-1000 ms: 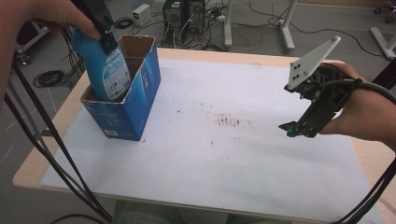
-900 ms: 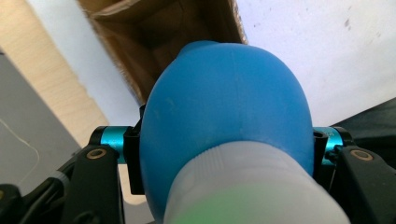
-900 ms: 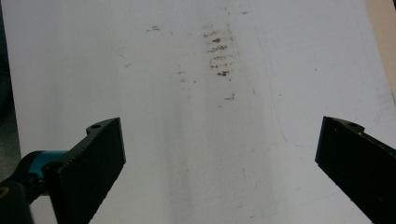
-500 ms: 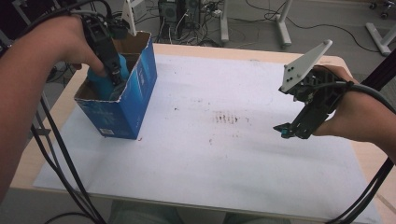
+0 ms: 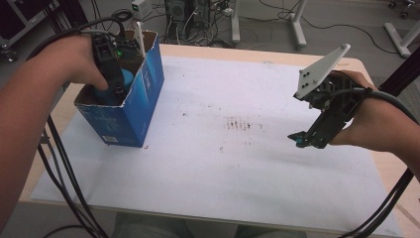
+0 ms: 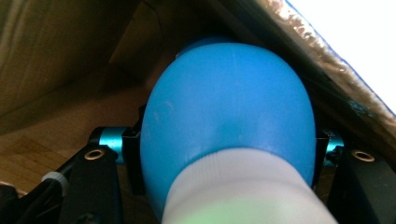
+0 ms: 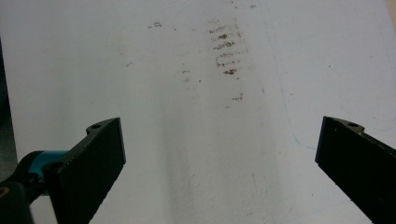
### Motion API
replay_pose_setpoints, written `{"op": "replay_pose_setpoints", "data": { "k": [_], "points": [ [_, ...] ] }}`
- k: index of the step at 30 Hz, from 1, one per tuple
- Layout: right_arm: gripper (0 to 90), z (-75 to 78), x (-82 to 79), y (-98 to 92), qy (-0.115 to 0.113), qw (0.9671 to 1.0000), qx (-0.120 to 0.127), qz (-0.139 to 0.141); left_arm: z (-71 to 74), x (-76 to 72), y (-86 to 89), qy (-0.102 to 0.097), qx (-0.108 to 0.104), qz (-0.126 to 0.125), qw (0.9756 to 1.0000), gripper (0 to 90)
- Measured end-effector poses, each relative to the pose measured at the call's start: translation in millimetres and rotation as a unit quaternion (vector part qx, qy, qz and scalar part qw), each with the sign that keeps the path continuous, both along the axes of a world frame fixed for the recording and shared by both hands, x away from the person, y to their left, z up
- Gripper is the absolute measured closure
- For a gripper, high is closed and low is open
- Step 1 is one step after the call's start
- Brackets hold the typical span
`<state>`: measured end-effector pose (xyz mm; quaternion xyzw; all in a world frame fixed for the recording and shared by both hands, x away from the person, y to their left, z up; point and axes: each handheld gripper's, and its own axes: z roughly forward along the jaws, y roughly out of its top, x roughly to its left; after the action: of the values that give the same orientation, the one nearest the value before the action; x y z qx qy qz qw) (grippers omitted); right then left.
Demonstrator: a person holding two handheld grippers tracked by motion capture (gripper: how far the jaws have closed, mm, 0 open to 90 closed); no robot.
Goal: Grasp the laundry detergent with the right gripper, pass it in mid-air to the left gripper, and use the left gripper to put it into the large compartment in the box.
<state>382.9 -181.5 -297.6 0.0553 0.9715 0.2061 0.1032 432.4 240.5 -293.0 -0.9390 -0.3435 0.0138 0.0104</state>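
A grey floor strewn with cables and stand legs is being seen behind a wooden table, which is being covered almost edge to edge by a white sheet. The sheet is being marked near its middle by a patch of brownish smudges; the same smudges are being picked up ahead of the jaws in the right gripper view.

At the table's far left corner a blue cardboard box is being kept upright, its top open and its brown inner walls being shown in the left gripper view. A blue bottle is being held down inside this box, its rounded blue body and whitish lower band being pressed between the two jaws. The left gripper is thus being kept clenched on the bottle, with the hand wrapped over it at the box's rim.

The right gripper is being held above the sheet at the right side, well apart from the box, tilted downward. Its jaws are being kept spread wide, with bare sheet between them. A grey three-cornered plate is being carried on top of it.
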Motion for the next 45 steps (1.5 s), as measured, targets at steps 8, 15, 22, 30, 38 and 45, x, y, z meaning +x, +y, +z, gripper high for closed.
{"op": "replay_pose_setpoints", "data": {
  "k": [8,15,22,30,38,45],
  "points": [
    [0.7,-2.3,-0.6,0.5,0.004,1.0,-0.002,0.0,0.9,1.7,-0.7,0.005,-0.011,0.003,0.9999,31.4],
    [0.7,-1.4,-1.7,-0.6,0.004,1.0,-0.004,-0.001,10.3,-0.6,2.0,0.0,-0.014,0.009,0.9999,27.4],
    [0.7,0.0,-2.5,-2.1,0.004,1.0,0.0,-0.001,30.5,-3.6,-0.4,-0.008,-0.017,0.015,0.9997,24.9],
    [0.7,1.8,-3.1,-4.9,0.003,1.0,0.003,-0.002,53.4,-7.6,-5.3,-0.015,-0.008,0.015,0.9997,20.1],
    [0.7,7.6,-1.3,-13.2,0.004,1.0,0.002,-0.008,82.5,-15.4,-18.3,-0.038,0.001,-0.005,0.9993,17.5],
    [0.6,20.9,2.9,-19.8,0.003,1.0,-0.005,0.0,101.8,-22.6,-44.6,-0.053,-0.014,-0.048,0.9973,13.3]
  ]
}}
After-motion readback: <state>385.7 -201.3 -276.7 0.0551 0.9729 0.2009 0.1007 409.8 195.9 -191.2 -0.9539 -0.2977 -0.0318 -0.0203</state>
